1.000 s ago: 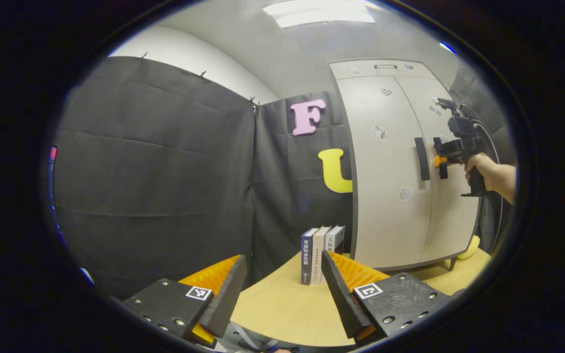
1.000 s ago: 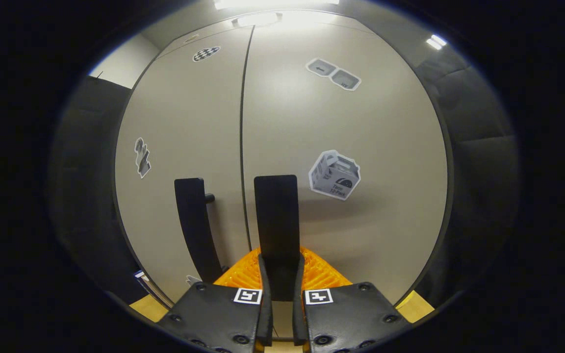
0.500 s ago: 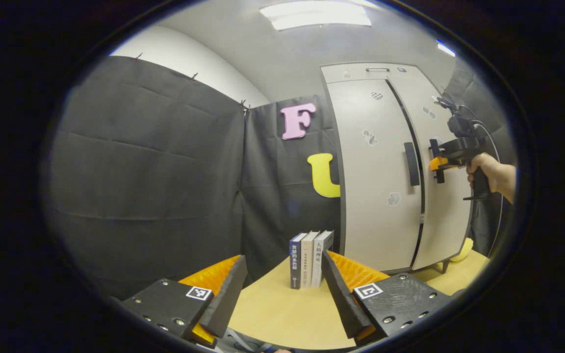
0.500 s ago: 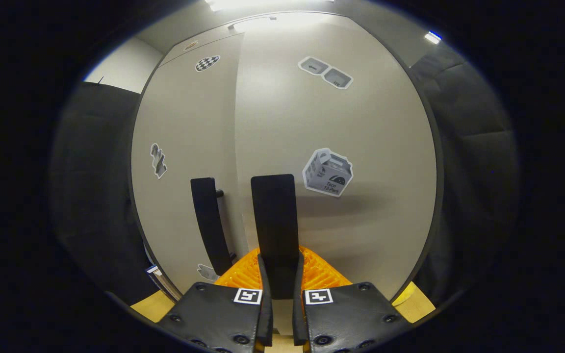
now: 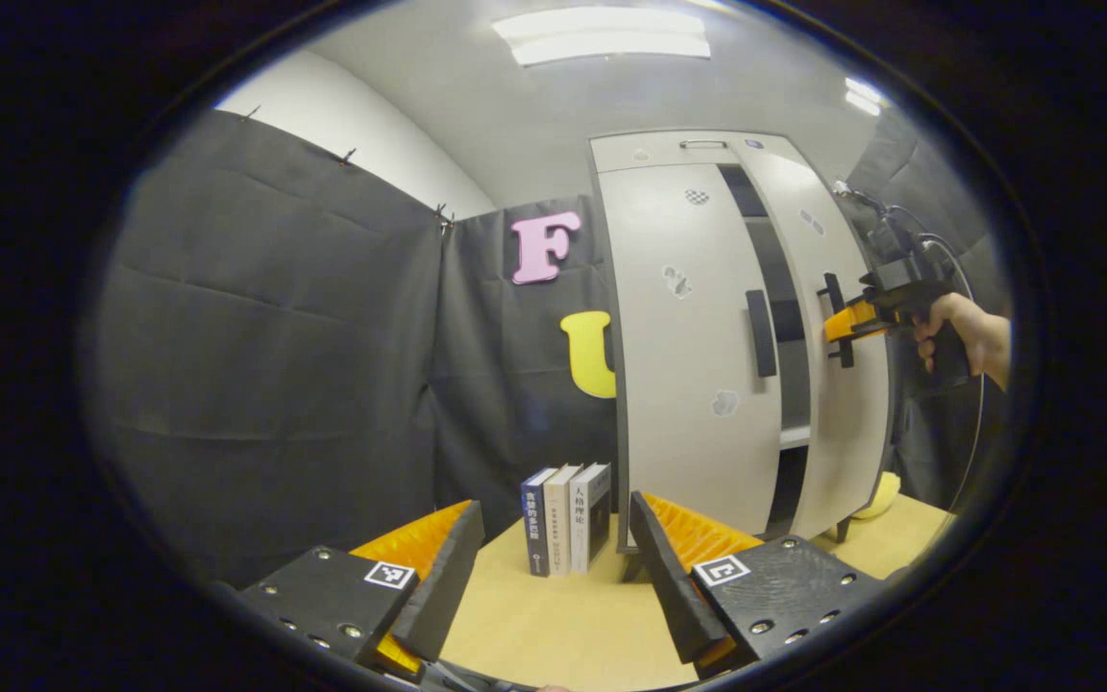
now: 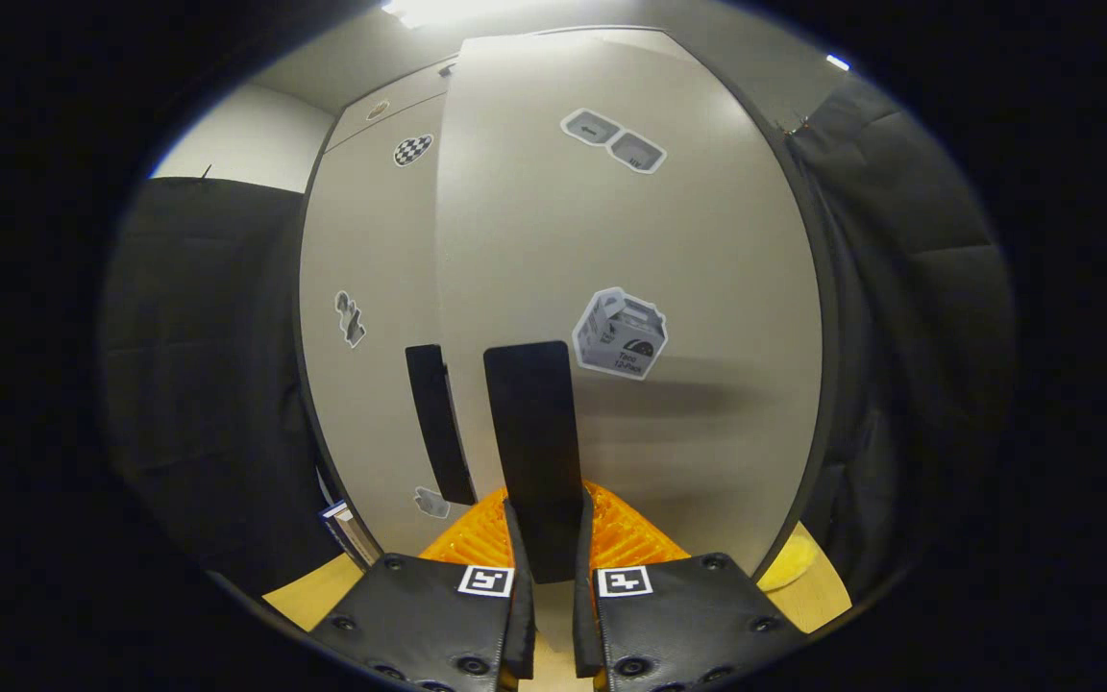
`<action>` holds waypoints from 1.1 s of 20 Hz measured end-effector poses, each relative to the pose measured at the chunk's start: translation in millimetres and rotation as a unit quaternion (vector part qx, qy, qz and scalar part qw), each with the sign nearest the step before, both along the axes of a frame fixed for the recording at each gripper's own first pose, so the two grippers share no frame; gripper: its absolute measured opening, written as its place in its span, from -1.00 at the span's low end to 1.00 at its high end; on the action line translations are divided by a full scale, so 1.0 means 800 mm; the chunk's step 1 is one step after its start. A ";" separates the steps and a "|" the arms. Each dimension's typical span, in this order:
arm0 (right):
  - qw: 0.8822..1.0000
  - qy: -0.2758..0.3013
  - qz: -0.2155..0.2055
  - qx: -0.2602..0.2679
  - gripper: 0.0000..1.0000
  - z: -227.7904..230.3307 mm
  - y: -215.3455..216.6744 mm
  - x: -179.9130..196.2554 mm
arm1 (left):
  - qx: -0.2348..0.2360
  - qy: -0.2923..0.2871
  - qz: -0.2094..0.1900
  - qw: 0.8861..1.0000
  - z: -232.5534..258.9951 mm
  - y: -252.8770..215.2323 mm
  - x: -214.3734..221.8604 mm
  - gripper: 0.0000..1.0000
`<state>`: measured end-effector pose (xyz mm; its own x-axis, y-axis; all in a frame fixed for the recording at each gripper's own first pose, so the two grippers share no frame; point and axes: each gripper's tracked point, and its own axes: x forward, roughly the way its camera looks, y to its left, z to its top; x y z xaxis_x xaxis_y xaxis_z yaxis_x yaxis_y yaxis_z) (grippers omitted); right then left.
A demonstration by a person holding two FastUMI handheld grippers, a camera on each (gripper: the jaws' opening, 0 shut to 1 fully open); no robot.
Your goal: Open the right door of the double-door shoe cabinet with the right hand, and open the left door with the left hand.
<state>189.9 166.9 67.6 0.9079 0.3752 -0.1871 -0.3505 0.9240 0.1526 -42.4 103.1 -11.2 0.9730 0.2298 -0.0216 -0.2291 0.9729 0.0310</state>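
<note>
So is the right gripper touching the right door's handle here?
Touching. In the right gripper view the right gripper is closed on the right door handle, both fingers against its sides, with no gap visible.

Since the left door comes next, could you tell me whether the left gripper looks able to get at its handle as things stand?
Probably yes: the left gripper is open, and nothing stands between it and the left door handle; the books sit lower.

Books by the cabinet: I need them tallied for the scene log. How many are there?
3, upright in a row on the table, left of the cabinet: one book, a second, a third. More could be hidden behind them.
</note>
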 end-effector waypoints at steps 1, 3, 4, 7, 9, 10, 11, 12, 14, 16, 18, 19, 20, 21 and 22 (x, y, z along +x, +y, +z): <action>1.000 0.002 0.003 0.001 -0.65 -0.001 -0.003 -0.003 | -0.001 -0.001 -0.004 1.000 0.000 -0.005 0.001 0.76; 1.000 0.004 0.007 0.002 -0.65 0.000 -0.012 -0.015 | -0.002 -0.003 -0.012 1.000 0.002 -0.016 0.002 0.76; 1.000 0.005 0.009 0.002 -0.65 0.000 -0.015 -0.018 | -0.001 -0.003 -0.016 1.000 0.003 -0.021 0.003 0.76; 1.000 0.013 0.012 0.009 -0.65 0.002 -0.025 -0.027 | 0.004 -0.006 -0.027 1.000 0.006 -0.033 0.005 0.77; 1.000 0.017 0.017 0.015 -0.65 0.003 -0.032 -0.034 | 0.005 -0.007 -0.032 0.999 0.007 -0.041 0.007 0.78; 1.000 0.019 0.018 0.013 -0.65 0.004 -0.035 -0.037 | 0.005 -0.006 -0.036 0.999 0.006 -0.045 0.009 0.78; 1.000 0.020 0.019 0.011 -0.65 0.004 -0.038 -0.039 | 0.006 -0.005 -0.039 0.999 0.006 -0.050 0.009 0.79; 1.000 0.020 0.019 0.012 -0.65 0.006 -0.042 -0.042 | 0.007 -0.005 -0.044 0.999 0.006 -0.055 0.011 0.79; 0.999 0.022 0.020 0.012 -0.65 0.007 -0.048 -0.045 | 0.007 -0.004 -0.055 0.998 0.005 -0.068 0.016 0.80; 0.999 0.023 0.019 0.014 -0.65 0.007 -0.055 -0.050 | 0.006 -0.003 -0.068 0.998 0.003 -0.083 0.022 0.79; 1.000 0.019 0.016 0.010 -0.65 0.008 -0.062 -0.052 | 0.006 -0.003 -0.082 0.997 0.003 -0.100 0.027 0.78; 1.000 0.017 0.015 0.005 -0.65 0.007 -0.064 -0.052 | 0.006 -0.002 -0.090 0.996 0.001 -0.108 0.030 0.77; 1.000 0.016 0.014 0.002 -0.65 0.007 -0.067 -0.053 | 0.006 -0.001 -0.097 0.995 0.001 -0.117 0.032 0.76; 1.000 0.016 0.014 0.001 -0.65 0.007 -0.070 -0.054 | 0.007 0.000 -0.104 0.995 -0.001 -0.126 0.035 0.76; 1.000 0.016 0.013 0.000 -0.65 0.007 -0.072 -0.054 | 0.007 0.000 -0.111 0.994 -0.001 -0.134 0.036 0.76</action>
